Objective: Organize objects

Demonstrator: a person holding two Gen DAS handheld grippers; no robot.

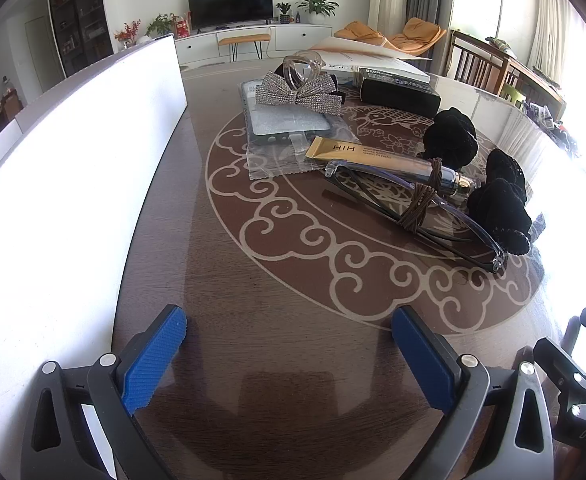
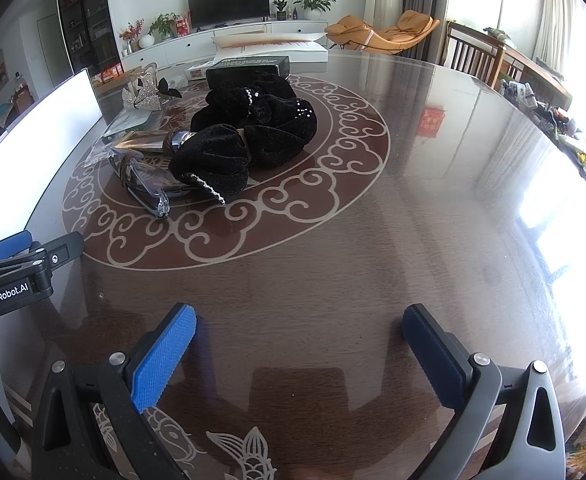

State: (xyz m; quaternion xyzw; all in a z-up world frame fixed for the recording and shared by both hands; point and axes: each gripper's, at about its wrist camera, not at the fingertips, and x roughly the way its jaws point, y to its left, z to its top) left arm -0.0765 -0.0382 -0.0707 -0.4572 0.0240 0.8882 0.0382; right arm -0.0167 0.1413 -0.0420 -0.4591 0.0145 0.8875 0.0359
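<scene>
Table clutter beside white box

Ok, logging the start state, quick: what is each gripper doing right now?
Left gripper: open, holding nothing, over the bare table.
Right gripper: open, holding nothing.

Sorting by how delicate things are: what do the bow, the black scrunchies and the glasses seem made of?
The bow looks like fabric covered in rhinestones: a grid of silvery sparkles. The black scrunchies look like velvet: a matte, fuzzy pile with small beads. The glasses seem to be clear plastic: see-through glossy frames, with brown cord wrapped around them.
</scene>
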